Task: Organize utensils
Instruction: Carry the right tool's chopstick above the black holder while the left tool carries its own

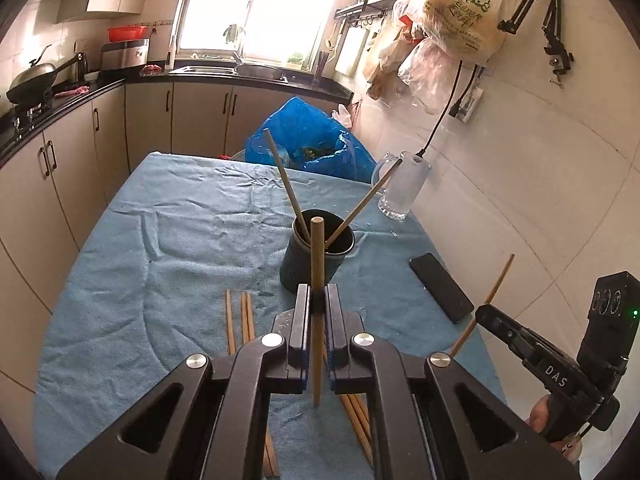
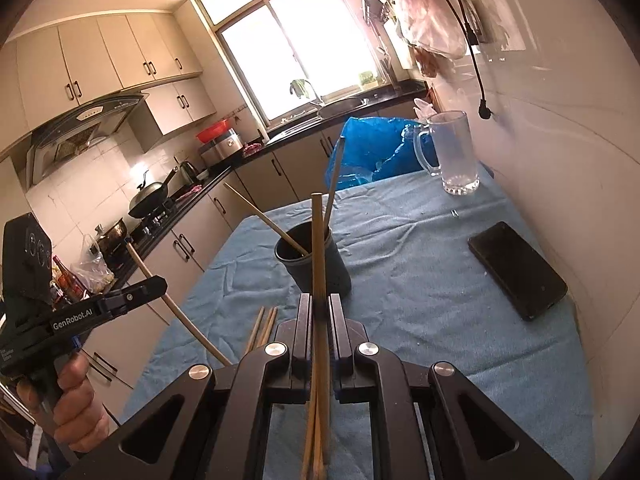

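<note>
Chopsticks are the things being sorted, and the job looks partly done. Two chopsticks already lean inside the dark holder cup, which stands on the blue-covered tabletop just ahead of both grippers.

The left gripper is pinching one chopstick between its jaws, held roughly upright, its top end in line with the cup's mouth just beyond the fingertips. The right gripper is likewise pressed together on another chopstick, which rises in front of the cup from that camera's angle. Neither held stick appears to be inside the cup yet.

Below and slightly left of the left gripper, several loose chopsticks lie flat on the cloth, with more visible under its body, so a fair share is left to collect.

Well off to the right of the grippers rest a black phone and, farther ahead, a glass mug; both are apart from the cup and seem outside the sorting.

Judging from this, two sticks are stowed, two are in transit, and the pile on the cloth remains.
</note>
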